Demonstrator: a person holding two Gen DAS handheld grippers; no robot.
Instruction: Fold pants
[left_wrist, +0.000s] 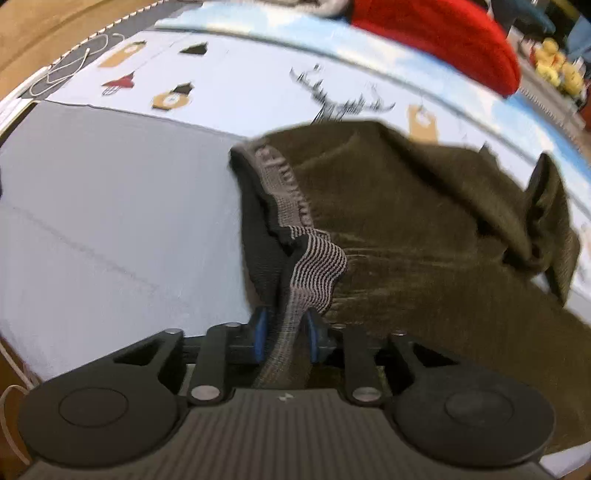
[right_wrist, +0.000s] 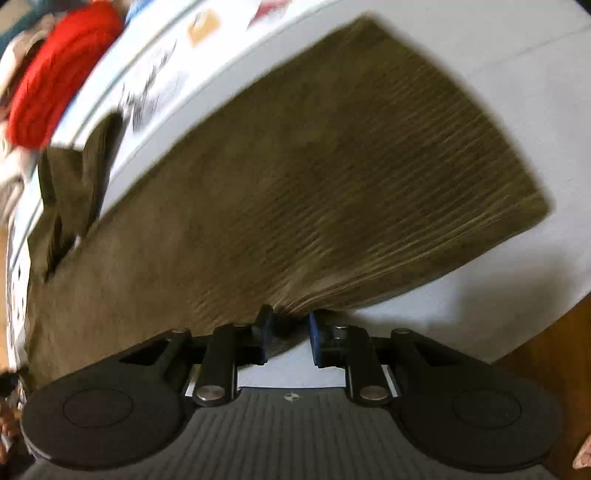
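Olive-brown corduroy pants (left_wrist: 424, 229) lie on a white sheet (left_wrist: 110, 221). Their grey striped elastic waistband (left_wrist: 314, 266) shows in the left wrist view. My left gripper (left_wrist: 284, 338) is shut on that waistband, which runs between the blue pads. In the right wrist view the pants (right_wrist: 295, 177) stretch away from me as one long leg panel. My right gripper (right_wrist: 288, 338) is shut on the near edge of the leg fabric, lifted a little above the sheet. A bunched part of the pants (right_wrist: 74, 184) sticks up at the left.
A red cushion or garment (left_wrist: 443, 40) lies at the back; it also shows in the right wrist view (right_wrist: 55, 74). A printed cloth with tags and a deer drawing (left_wrist: 332, 96) lies behind the pants. Wooden floor (right_wrist: 546, 369) shows past the sheet's edge.
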